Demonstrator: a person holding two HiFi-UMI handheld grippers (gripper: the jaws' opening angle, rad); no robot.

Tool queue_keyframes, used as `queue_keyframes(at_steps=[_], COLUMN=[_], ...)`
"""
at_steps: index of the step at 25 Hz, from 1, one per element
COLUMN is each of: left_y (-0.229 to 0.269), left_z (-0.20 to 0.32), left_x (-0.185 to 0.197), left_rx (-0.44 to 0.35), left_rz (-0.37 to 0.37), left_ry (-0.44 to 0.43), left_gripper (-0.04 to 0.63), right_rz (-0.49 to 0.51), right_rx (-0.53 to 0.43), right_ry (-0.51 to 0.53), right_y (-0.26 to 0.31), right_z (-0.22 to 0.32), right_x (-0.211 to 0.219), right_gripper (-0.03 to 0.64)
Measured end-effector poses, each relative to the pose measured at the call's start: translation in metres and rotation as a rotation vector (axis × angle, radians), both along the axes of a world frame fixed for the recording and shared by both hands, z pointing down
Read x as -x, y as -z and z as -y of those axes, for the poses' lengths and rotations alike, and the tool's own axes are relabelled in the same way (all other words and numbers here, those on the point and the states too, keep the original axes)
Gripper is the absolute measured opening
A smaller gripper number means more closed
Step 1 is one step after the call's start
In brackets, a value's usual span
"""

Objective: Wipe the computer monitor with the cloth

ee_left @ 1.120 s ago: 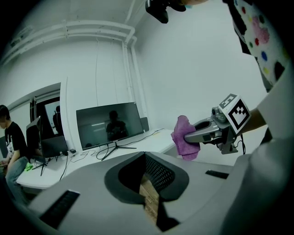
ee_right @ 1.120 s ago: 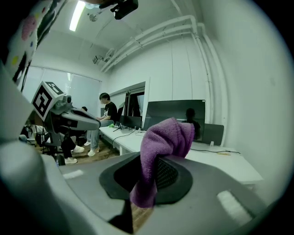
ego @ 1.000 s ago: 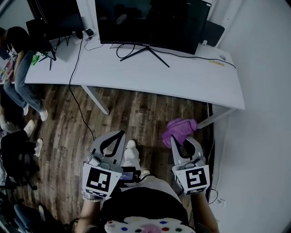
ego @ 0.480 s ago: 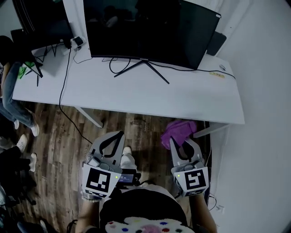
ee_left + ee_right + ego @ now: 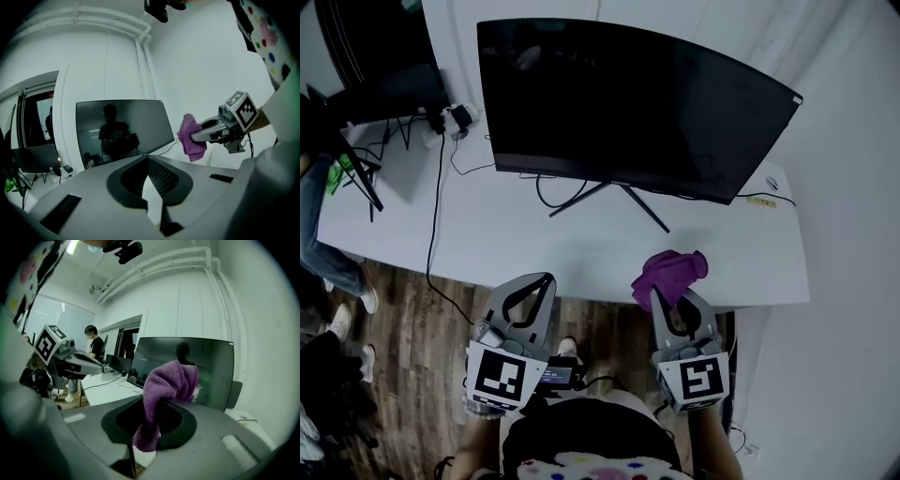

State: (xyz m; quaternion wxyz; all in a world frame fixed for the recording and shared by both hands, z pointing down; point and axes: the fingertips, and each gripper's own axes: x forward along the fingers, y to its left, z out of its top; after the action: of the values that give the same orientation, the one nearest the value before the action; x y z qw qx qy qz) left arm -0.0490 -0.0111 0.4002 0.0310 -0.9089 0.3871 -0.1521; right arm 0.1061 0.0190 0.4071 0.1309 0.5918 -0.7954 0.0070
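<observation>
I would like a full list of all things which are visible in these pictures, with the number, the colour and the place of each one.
Curved flat computer monitor: one, black, standing on the desk on a thin V-shaped foot.
Long flat-topped desk: one, white, against the white wall.
Fluffy cloth: one, purple, above the desk's near edge.
Thin cables: several, black, on the desk's left part and down to the floor.
Second dark screen: one, black, at the desk's far left end.
Wood-plank floor: brown, below the desk.
Another person's legs: blue trousers, far left edge.
Left tool: grey, shut, empty, before the desk.
Right tool: grey, shut on the cloth.
</observation>
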Motion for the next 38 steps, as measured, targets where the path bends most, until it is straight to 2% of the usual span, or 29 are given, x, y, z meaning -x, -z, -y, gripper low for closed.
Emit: queue_keyframes(at_steps=[7, 12, 24, 29, 32, 38], left_y=[-0.006, 0.002, 0.030, 0.037, 0.042, 0.049], left_z=[0.047, 0.061, 0.095, 0.111, 0.117, 0.121], left_x=[0.006, 0.000, 0.031, 0.035, 0.039, 0.038], left_rx=[0.033, 0.009, -0.044, -0.046, -0.062, -0.074], left_rz=[-0.008, -0.020, -0.040, -0.065, -0.063, -0.058], left_ry=[-0.028, -0.030, 0.103, 0.125, 0.126, 0.111], left_gripper=[0.006, 0.006, 0.006, 0.006, 0.006, 0.006], right_rz=[-0.037, -0.048, -0.106, -0.123, -0.167, -0.232], right_rx=[-0.027, -0.033, -0.140, -0.190, -0.235, -0.357], right_ry=[-0.032, -0.025, 0.116, 0.183, 0.243, 0.300], right_y=[0.014, 0.019, 0.061, 0.082, 0.100, 0.147], right_z=[0.043, 0.057, 0.111, 0.134, 0.147, 0.175], right_x=[0.009, 0.004, 0.023, 0.033, 0.044, 0.055], right_gripper=[0.069, 0.069, 0.069, 0.069, 0.069, 0.069])
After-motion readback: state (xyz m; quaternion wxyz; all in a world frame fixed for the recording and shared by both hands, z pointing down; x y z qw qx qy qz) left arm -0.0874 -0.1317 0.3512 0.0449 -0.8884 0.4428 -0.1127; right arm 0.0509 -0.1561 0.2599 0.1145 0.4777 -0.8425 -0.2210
